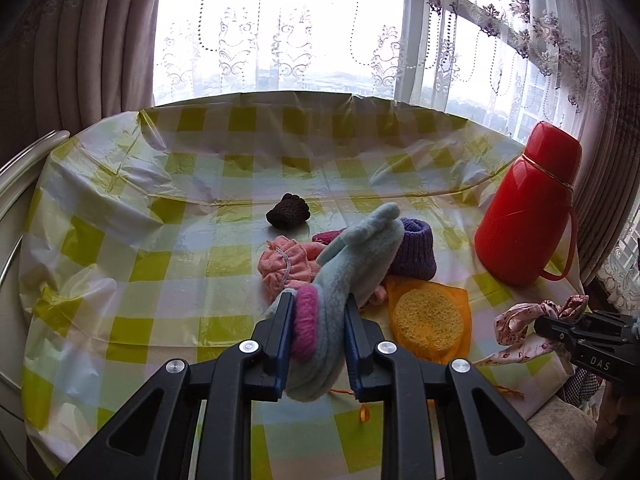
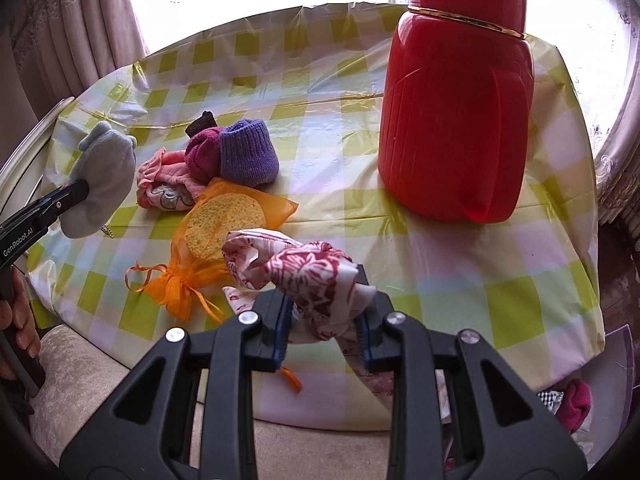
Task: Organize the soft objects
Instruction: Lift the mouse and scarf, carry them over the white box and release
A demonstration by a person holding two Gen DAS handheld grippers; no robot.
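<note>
Both grippers loaded.
Left gripper (image 1: pixel 318 308), marked "GenRobot.AI", pinches blue mitten (image 1: pixel 352 256); right gripper (image 2: pixel 326 292), marked "DAS", pinches floral cloth (image 2: pixel 316 276).

Pale blue fleece mitten (image 1: pixel 352 264) with pink cuff, clamped, raised off the cloth. Floral fabric piece (image 2: pixel 320 280) clamped, bunched. Purple knit hat (image 2: pixel 248 152), pink cloth (image 1: pixel 286 262), brown knit piece (image 1: pixel 287 211) lie clustered.

1 thermos (image 2: pixel 456 120), 2 hand-held grippers (image 1: pixel 318 308)
</note>
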